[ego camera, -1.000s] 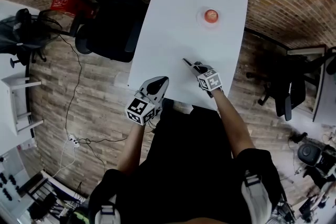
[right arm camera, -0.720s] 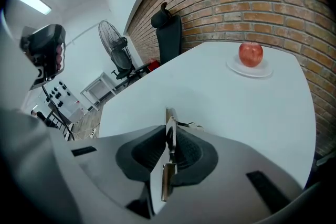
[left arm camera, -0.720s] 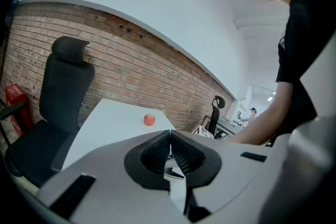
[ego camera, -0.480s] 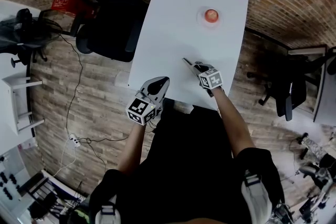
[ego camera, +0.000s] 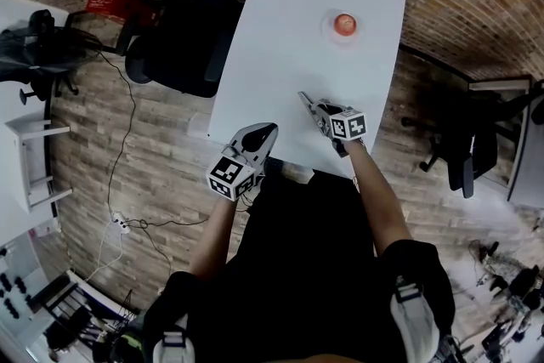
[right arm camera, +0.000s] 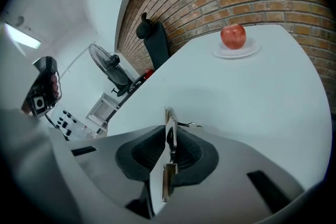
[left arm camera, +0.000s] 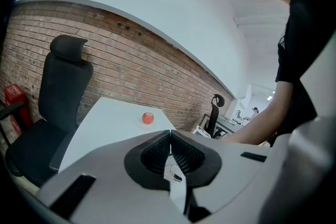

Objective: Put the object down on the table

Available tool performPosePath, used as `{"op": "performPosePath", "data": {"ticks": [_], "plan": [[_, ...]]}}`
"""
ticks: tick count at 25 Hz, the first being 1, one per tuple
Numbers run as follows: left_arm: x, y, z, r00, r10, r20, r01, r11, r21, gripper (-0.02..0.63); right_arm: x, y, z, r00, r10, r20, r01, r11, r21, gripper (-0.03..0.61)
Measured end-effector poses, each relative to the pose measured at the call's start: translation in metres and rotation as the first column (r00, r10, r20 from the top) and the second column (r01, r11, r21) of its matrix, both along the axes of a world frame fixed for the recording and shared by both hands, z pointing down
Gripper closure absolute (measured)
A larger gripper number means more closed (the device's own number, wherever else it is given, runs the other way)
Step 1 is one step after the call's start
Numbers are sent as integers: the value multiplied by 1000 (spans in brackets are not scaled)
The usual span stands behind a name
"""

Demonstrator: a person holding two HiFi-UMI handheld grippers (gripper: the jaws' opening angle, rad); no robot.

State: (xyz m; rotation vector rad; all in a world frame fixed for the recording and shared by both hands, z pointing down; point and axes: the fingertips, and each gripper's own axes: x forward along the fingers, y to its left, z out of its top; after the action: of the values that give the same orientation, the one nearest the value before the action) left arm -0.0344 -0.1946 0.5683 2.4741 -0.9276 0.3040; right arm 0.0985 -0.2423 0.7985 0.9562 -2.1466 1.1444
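Note:
My right gripper (ego camera: 316, 108) hovers low over the near part of the white table (ego camera: 280, 47), shut on a thin metal utensil (ego camera: 305, 100) that points forward and left. In the right gripper view the utensil (right arm camera: 169, 131) stands edge-on between the shut jaws, with the table just below. A red apple (ego camera: 344, 24) sits on a small white plate at the far right of the table, also shown as the apple (right arm camera: 233, 35) and the apple (left arm camera: 148, 118). My left gripper (ego camera: 264, 132) is at the table's near edge, shut, with nothing showing between its jaws (left arm camera: 169, 136).
A black office chair (ego camera: 183, 13) stands close against the table's left side. A red object (ego camera: 119, 0) and cables lie on the brick floor at the left. Another dark chair (ego camera: 463, 153) is to the right. A standing fan (right arm camera: 107, 68) shows far off.

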Motion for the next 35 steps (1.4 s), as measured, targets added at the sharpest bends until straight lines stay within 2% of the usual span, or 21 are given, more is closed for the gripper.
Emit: {"op": "performPosePath", "data": {"ticks": [5,14,25,30,35], "plan": [[6,-1,0,1000,11,1,-11,1000,-2,594,7,-1,2,994,75,78,-71,996,-50,540],[12,-2,3,1000,24,10,-24,1000,-9,594,13,0,9,975,158,158,-144,984,-101,541],[21,-3,5,999,40,16,-40,999,-17,594,14,1,8,958,176,228,-154,982,-112,541],[21,-3,3,999,47,19,-46,999,-15,594,12,2,5,938,196,285,-164,978,-130,522],[24,-3,4,998,53,21,-53,999,-13,594,17,-1,4,925,231,303,-200,971,-131,511]]}}
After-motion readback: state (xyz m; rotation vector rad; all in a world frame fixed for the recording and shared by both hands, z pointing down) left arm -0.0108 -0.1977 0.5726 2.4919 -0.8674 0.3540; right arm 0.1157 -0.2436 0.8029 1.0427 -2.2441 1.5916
